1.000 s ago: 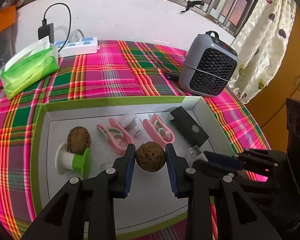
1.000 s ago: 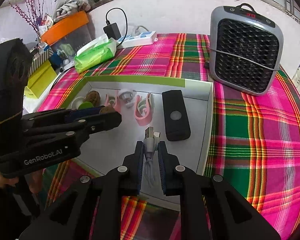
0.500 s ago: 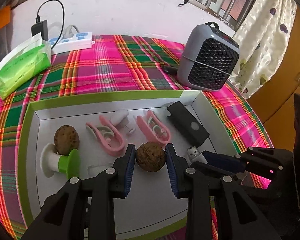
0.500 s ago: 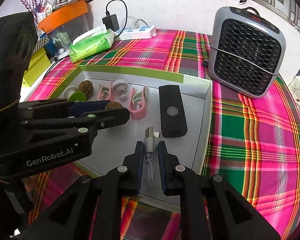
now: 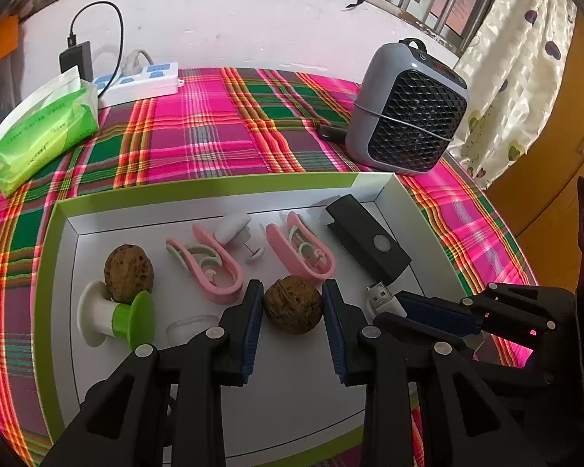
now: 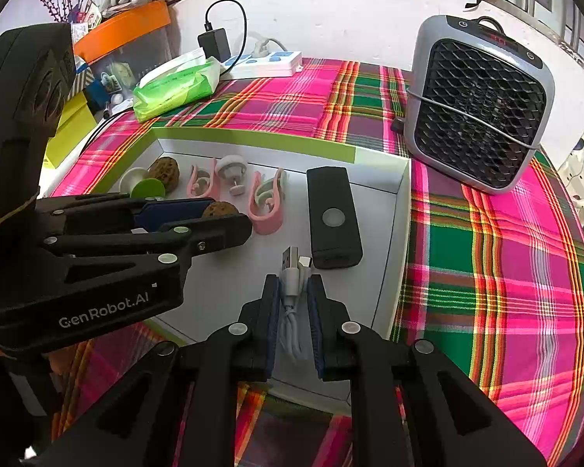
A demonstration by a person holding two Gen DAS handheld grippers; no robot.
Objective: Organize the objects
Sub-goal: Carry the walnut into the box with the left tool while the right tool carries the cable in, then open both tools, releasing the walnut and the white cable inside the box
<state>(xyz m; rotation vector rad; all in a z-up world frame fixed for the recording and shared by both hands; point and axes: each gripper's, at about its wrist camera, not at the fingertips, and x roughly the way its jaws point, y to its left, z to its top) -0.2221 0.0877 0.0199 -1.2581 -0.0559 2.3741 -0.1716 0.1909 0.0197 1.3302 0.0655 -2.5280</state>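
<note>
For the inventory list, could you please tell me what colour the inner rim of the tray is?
Lime green, on the shallow white cardboard tray; left wrist view.

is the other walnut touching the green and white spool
Touching. The left wrist view shows the walnut resting against the spool, no gap between them.

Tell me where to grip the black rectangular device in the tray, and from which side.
Grip the black device across its two long sides near the middle, coming from above. It lies flat in the tray, and its short width likely suits the jaws. The pink clip sits close to one side, so descend carefully.
</note>
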